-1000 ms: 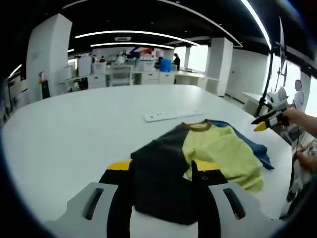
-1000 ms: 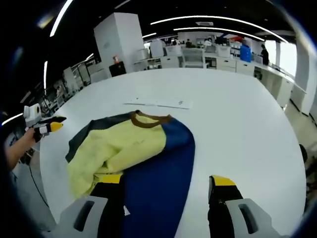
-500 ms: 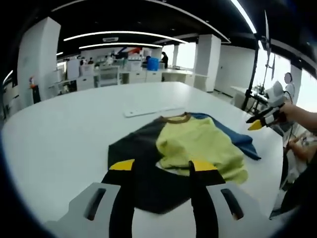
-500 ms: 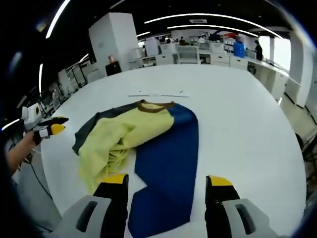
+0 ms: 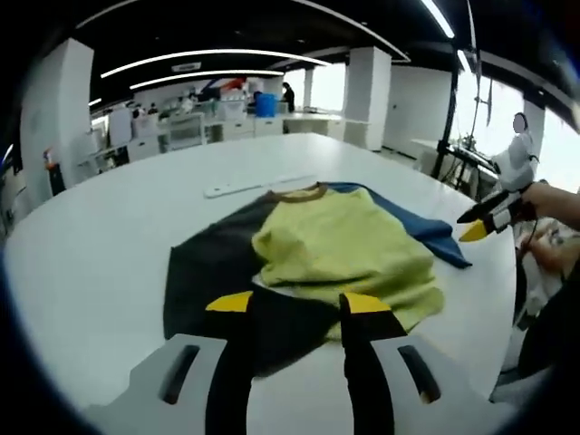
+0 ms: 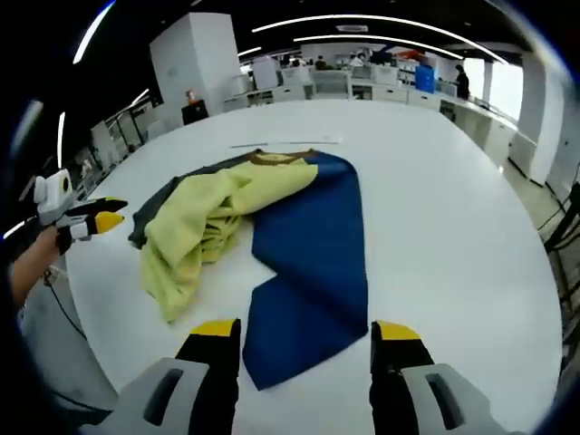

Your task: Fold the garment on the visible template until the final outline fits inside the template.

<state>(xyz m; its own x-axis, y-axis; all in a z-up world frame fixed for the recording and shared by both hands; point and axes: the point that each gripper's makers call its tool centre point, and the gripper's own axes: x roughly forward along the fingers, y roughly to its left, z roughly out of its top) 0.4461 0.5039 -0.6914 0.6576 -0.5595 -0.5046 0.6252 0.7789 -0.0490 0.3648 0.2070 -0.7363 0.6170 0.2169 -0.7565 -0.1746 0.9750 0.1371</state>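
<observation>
Released garment (image 6: 299,245) now flat on table (image 6: 453,208) — both hand-held grippers (image 5: 297,304) (image 6: 304,331) open, empty

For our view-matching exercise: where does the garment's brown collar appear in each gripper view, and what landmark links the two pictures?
Left gripper view: brown collar sits just above centre, at the garment's far end.
Right gripper view: it sits upper centre-left, again at the far end.
Shared landmark: the white strip on the table beyond the collar.

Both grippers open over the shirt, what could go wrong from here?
1. The yellow panel lies bunched and wrinkled on the garment; folding over it would likely trap creases and bulk the outline.
2. The garment's near edges lie close to the table rim by both the left gripper and right gripper; a tug toward the person might drag cloth over the edge.
</observation>
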